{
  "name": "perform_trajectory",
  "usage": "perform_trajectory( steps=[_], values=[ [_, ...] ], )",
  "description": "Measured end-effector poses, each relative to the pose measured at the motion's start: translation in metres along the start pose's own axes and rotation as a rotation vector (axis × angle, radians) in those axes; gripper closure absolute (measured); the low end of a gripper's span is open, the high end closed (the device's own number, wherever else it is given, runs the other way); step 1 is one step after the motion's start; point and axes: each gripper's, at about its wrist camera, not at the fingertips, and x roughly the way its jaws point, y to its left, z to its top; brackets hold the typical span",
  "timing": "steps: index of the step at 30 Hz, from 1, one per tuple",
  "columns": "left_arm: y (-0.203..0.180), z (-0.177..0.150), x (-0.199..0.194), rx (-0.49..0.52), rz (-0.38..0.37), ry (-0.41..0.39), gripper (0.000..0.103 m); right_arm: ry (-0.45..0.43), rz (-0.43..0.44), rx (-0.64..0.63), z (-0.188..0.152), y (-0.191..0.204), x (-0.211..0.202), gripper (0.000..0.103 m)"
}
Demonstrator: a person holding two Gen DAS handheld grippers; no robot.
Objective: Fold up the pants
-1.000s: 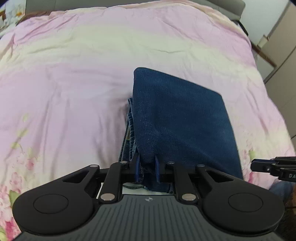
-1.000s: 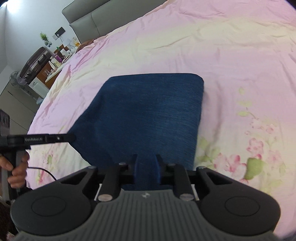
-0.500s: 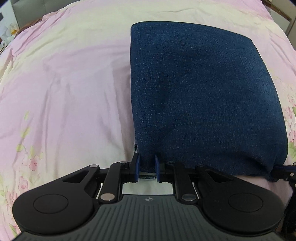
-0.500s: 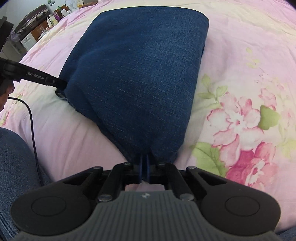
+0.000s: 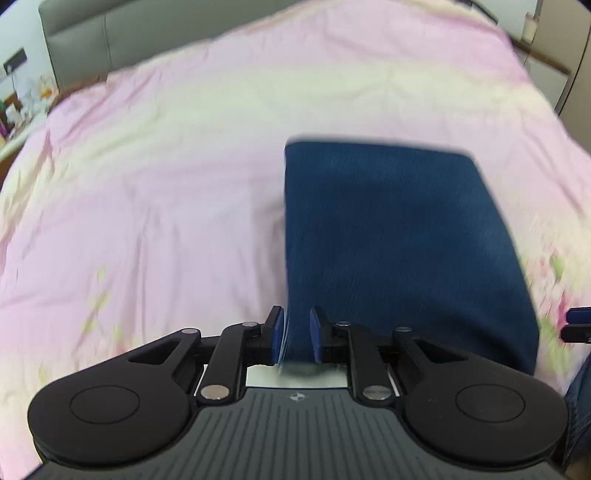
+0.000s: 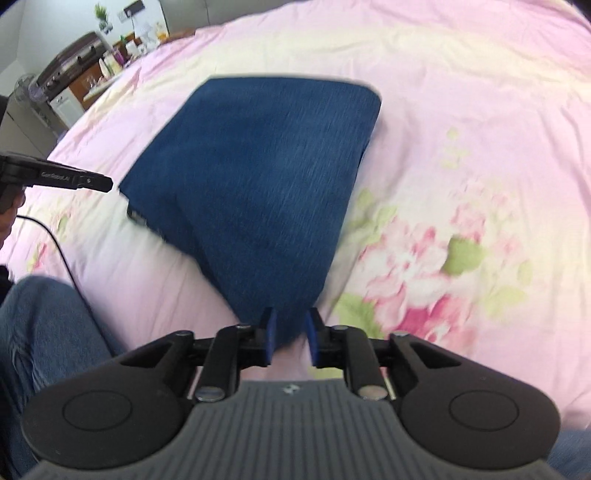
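The dark blue jeans [image 5: 399, 251] lie folded into a thick rectangle on the pink bed; they also show in the right wrist view [image 6: 258, 177]. My left gripper [image 5: 297, 338] sits at the near left corner with its blue pads slightly apart around the denim edge. My right gripper [image 6: 290, 334] sits at the near right corner, its jaws parted a little, with the denim corner between them. The left gripper's tip also shows in the right wrist view [image 6: 92, 181]. Both views are motion-blurred.
The pink floral bedspread [image 5: 147, 192] covers the bed. A grey headboard [image 5: 129, 33] is at the far end. A cluttered side table [image 6: 92, 62] stands at the far left. The person's jeans-clad leg [image 6: 44, 332] is at the near left.
Both grippers have opened slightly from a tight grip on the near denim corners and pulled back and up. The folded jeans now rest flat on the bed.
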Motion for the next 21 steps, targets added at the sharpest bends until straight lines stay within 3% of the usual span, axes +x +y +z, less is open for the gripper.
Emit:
perform_trajectory(
  steps=[5, 12, 17, 21],
  values=[
    [-0.005, 0.039, 0.014, 0.002, -0.020, -0.091, 0.077, -0.101, -0.034, -0.030, 0.045, -0.007, 0.009, 0.079],
    [-0.019, 0.069, 0.066, 0.068, -0.014, -0.081, 0.077, -0.137, -0.100, -0.130, 0.109, -0.020, 0.055, 0.079],
    [-0.015, 0.069, 0.108, 0.048, -0.032, -0.014, 0.078, -0.104, -0.146, -0.196, 0.148, -0.027, 0.096, 0.078],
    [-0.015, 0.062, 0.131, 0.053, -0.036, 0.004, 0.076, -0.014, -0.133, -0.143, 0.160, -0.044, 0.143, 0.074]
  ],
)
